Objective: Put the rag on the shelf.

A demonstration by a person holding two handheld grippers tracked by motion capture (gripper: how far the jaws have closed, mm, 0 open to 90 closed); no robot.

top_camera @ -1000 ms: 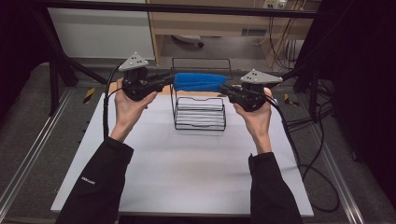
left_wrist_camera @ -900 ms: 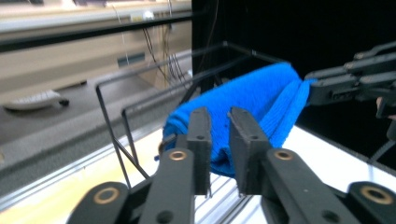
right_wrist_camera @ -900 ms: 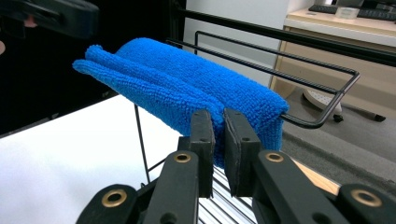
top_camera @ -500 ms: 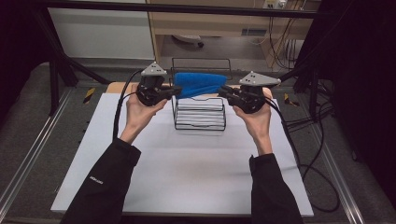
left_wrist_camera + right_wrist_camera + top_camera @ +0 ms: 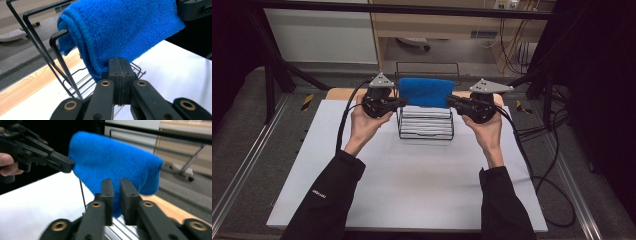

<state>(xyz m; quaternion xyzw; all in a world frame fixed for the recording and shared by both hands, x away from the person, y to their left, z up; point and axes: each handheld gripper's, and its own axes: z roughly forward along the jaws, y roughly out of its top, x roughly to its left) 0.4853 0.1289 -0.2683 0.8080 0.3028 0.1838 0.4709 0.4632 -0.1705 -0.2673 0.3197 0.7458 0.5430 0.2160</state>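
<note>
Crosswise, blue towel [image 5: 426, 92] drapes over rack [image 5: 426, 125].

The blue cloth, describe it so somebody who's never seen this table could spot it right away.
Start at the white table and find the black wire rack standing near its far edge, between the two hand-held grippers. The blue cloth hangs folded over the rack's top rail. It is the one soft, bright blue thing among black metal and white surfaces.
</note>
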